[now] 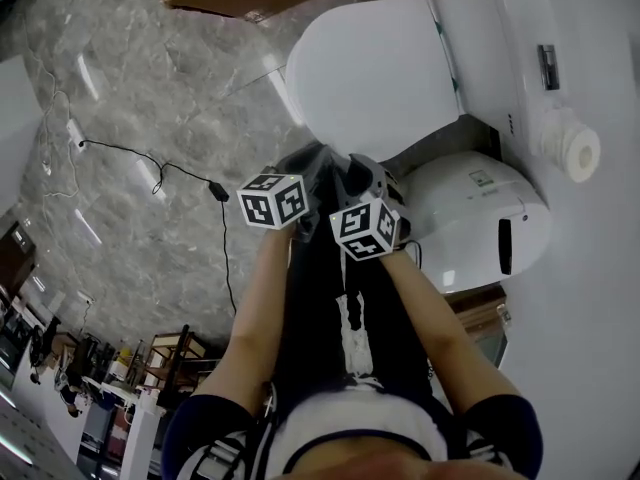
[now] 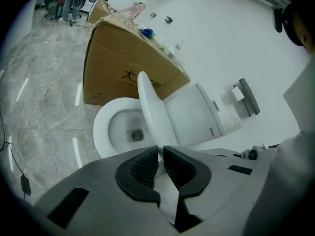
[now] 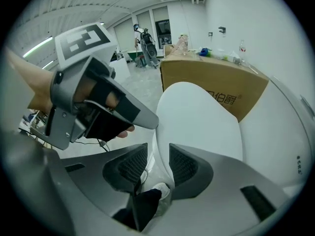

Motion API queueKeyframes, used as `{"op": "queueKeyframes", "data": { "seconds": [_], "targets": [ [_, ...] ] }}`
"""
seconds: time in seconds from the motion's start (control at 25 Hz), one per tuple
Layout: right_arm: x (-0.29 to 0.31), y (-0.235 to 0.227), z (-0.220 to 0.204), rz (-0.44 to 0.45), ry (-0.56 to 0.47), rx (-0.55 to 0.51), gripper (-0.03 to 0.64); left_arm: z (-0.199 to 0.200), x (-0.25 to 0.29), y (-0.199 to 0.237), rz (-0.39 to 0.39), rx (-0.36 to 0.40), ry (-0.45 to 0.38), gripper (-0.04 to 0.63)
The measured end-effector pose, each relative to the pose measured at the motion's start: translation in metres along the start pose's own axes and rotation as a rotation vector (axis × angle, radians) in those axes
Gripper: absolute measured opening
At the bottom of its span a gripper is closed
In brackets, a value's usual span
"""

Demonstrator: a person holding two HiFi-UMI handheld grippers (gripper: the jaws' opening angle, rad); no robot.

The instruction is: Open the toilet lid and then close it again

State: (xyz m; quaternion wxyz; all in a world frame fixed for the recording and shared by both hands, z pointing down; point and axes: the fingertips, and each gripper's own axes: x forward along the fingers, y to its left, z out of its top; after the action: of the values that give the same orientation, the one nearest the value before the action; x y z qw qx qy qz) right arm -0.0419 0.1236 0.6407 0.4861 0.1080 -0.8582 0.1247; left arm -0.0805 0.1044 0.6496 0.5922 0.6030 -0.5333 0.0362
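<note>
Grey marbled floor (image 1: 150, 88) underlies a glossy white oval lid (image 2: 150, 112), raised, its thin edge clamped by the left gripper (image 2: 161, 151); the right gripper (image 3: 158, 149) stands unclenched.

White toilet lid (image 1: 375, 73), brown cardboard box (image 2: 123, 68), grey marbled floor (image 1: 150, 88).

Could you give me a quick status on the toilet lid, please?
Left gripper shut on lid edge; right gripper open beside it. Lid part-raised, bowl showing. Cardboard box beyond, not touching lid.
</note>
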Motion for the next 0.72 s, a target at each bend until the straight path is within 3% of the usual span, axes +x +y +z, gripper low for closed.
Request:
{"op": "queueKeyframes", "data": {
  "seconds": [0.2,0.4,0.72],
  "targets": [
    [-0.002,-0.007,-0.003,-0.059,0.017,-0.061,0.1,0.007,-0.005,-0.019,-0.032,0.04,0.0,0.04],
    [-0.013,-0.023,-0.003,-0.177,-0.007,-0.154,0.098,0.014,-0.007,-0.038,-0.048,0.073,-0.003,0.041],
    [-0.041,-0.04,0.004,-0.18,-0.068,-0.07,0.08,0.026,-0.009,-0.07,-0.091,0.134,0.005,0.054]
  ]
}}
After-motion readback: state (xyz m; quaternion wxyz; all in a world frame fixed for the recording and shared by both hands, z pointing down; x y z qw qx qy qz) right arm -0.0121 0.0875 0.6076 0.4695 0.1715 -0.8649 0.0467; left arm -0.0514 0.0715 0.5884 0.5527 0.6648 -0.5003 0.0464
